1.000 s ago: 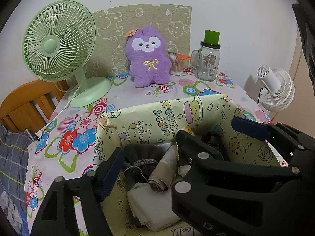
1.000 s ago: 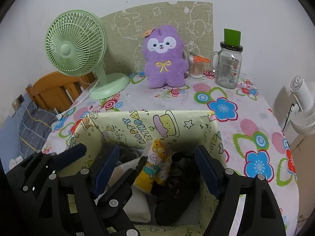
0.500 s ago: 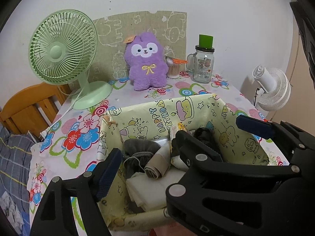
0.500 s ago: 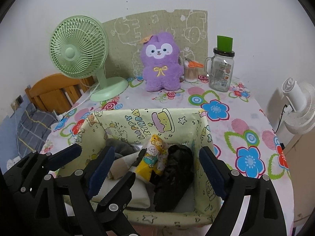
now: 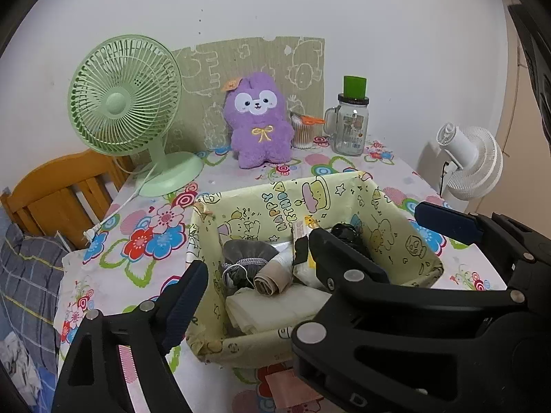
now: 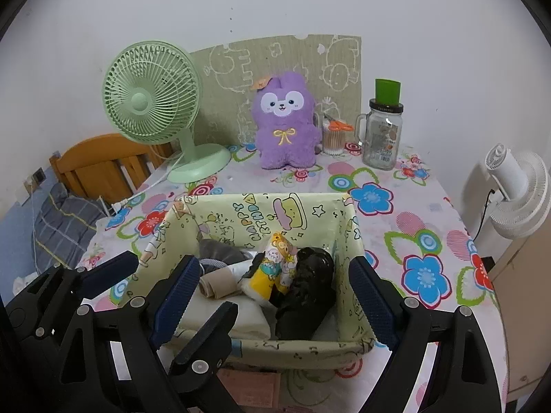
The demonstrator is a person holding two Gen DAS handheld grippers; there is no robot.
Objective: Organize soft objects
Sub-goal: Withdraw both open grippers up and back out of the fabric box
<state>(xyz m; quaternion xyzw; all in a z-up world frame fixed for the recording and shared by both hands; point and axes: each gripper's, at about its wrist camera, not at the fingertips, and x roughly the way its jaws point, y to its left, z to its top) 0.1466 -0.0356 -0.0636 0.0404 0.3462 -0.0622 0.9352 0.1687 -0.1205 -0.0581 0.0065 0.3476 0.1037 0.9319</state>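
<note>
Both my left gripper (image 5: 310, 241) and right gripper (image 6: 273, 296) had backed up and away from the fabric bin (image 6: 261, 208) near the tabletop's front edge, jaws just widened and empty, the soft bundles (image 6: 306, 292) left packed inside.

I see a pale yellow-green box (image 6: 330, 347) printed with cartoon figures, stars and blue lettering. Inside it lie a dark grey pouch (image 5: 246, 251), a beige roll (image 5: 272, 278), a cream-white folded cloth (image 5: 275, 309), a yellow cartoon-print pack (image 6: 272, 268) and a glossy black bundle (image 6: 306, 292). The tablecloth (image 6: 413, 241) is white with red, blue and pink flowers and green outlines. My 2 grippers are black with dark blue pads (image 6: 373, 304). The plush (image 6: 284, 120) is purple with a yellow bow, the desk fan (image 6: 151, 103) mint green, the jar (image 6: 382, 137) clear with a green cap.
</note>
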